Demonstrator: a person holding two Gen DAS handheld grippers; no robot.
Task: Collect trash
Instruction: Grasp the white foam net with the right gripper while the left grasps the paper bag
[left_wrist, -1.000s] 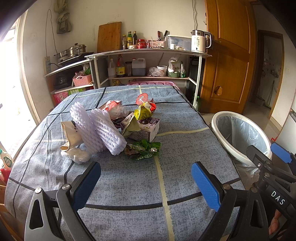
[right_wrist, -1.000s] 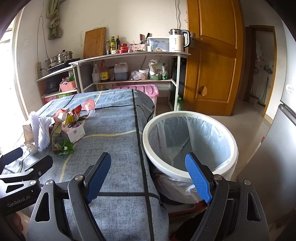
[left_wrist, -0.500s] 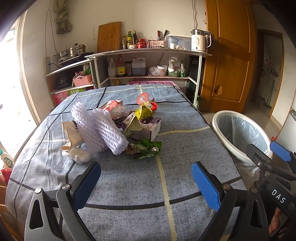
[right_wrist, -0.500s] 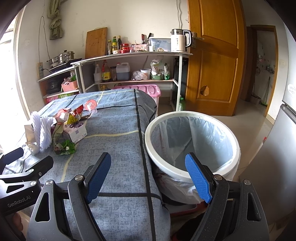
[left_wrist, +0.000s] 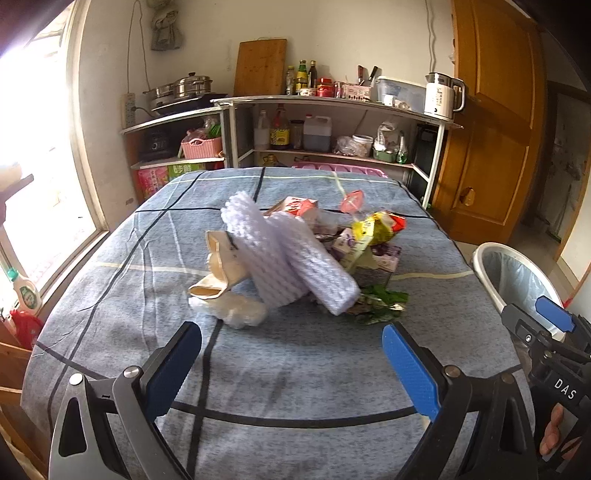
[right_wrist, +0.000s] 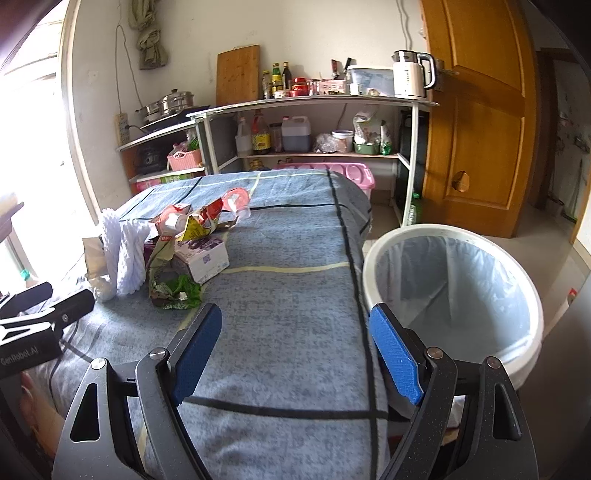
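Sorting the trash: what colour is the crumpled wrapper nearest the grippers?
Green wrapper, clearest in the right wrist view.

Left tongs (left_wrist: 291, 363) have advanced toward the trash pile (left_wrist: 295, 258), swinging slightly left.

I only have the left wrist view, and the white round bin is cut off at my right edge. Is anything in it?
Observer: No trash shows in the white round bin. Only its pale blue liner bag is visible, though the near rim hides the bottom.
Operator: Is the right gripper carrying anything?
Observer: No. The right gripper is open and empty, over the blue checked tablecloth, with the bin just to its right.
Operator: Which piece lies nearest it?
Observer: The crumpled green wrapper, at the near edge of the pile.
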